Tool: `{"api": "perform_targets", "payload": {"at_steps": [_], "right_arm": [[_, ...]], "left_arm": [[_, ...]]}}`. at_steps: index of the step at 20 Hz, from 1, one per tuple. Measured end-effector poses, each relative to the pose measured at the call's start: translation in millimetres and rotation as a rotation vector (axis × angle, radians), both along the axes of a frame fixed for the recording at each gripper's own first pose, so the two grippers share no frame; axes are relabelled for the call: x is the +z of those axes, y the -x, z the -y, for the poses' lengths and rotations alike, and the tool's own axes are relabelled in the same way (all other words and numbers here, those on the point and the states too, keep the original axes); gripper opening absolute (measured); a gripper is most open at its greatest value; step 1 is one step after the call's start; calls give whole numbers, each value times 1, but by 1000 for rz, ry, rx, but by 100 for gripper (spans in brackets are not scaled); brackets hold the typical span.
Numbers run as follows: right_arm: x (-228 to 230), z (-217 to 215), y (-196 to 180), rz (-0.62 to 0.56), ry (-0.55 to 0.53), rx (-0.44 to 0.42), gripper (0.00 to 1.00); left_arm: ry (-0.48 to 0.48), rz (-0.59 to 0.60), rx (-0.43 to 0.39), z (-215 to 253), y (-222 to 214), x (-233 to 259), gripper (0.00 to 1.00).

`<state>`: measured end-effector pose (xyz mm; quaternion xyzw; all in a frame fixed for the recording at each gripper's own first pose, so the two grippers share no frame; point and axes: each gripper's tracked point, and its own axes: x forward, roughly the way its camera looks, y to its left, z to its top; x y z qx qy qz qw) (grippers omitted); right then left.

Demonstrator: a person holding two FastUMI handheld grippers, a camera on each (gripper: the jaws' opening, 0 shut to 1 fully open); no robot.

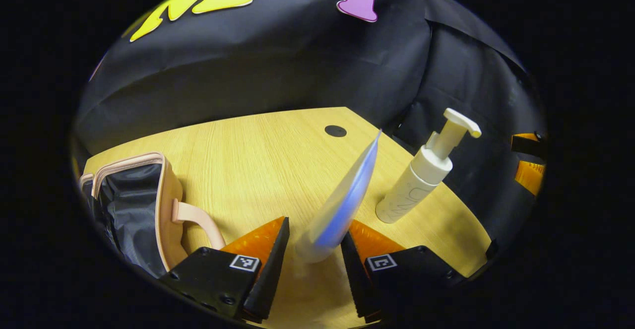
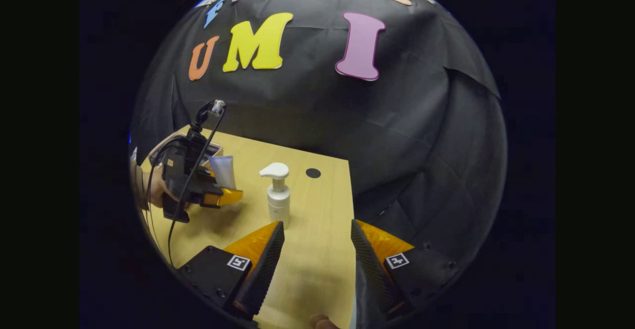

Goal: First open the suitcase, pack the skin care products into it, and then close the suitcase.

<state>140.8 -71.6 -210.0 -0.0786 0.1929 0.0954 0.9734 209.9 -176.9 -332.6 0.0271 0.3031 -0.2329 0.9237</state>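
Left gripper view: left claw point(image 1: 310, 249) has a white-and-blue tube point(image 1: 342, 200) between its fingers, cap end down. It looks gripped, but finger contact isn't clear, so can't tell for sure if both sides press on it. Tube sits tilted above the tabletop point(image 1: 258, 150). Suitcase point(image 1: 139, 205) lies open at the tabletop's left edge, pink shell and handle, dark lining showing; what can be seen of the inside looks bare. Pump bottle point(image 1: 421, 175) stands upright near the right edge, close to the tube but apart from it.

Right gripper view: right claw point(image 2: 317, 254) is wide open w/ nothing in it, hovering over the tabletop's near right part. The pump bottle stands just beyond its fingers. Farther left, a hand holds the left claw w/ the tube.

Progress, judged: opening done, approx. one-third in. Tube needs placing in the suitcase, then the bottle, then closing.
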Motion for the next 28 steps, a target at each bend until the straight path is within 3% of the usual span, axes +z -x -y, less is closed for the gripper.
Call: {"api": "perform_targets", "payload": {"at_steps": [1, 3, 8, 10, 11, 12, 18, 25, 28], "right_arm": [[-4, -3, -5, -9, -8, 6, 80], [-9, -9, -10, -22, -26, 16, 80], [-19, -34, -24, -66, -83, 33, 80], [-20, -47, -29, -65, -95, 48, 80], [-23, -53, -34, -62, -99, 58, 80], [-25, -60, -40, -56, -92, 62, 80], [-63, -82, -76, -104, -58, 56, 80], [-95, -97, -105, -141, -34, -1, 80], [-98, -98, -109, -142, -29, -34, 67]], "left_arm": [[0, 3, 5, 1, 0, -1, 68], [-8, 2, 11, 1, 1, 0, 53], [39, -34, -3, 8, 28, 10, 45], [23, -35, -8, 3, 42, 15, 43], [16, -33, -17, 0, 52, 19, 51], [10, -25, -28, -1, 60, 23, 42], [-12, 15, -18, -29, 114, 58, 42], [-33, 7, 73, -92, 190, 90, 42], [4, -26, 161, -125, 209, 95, 42]]}}
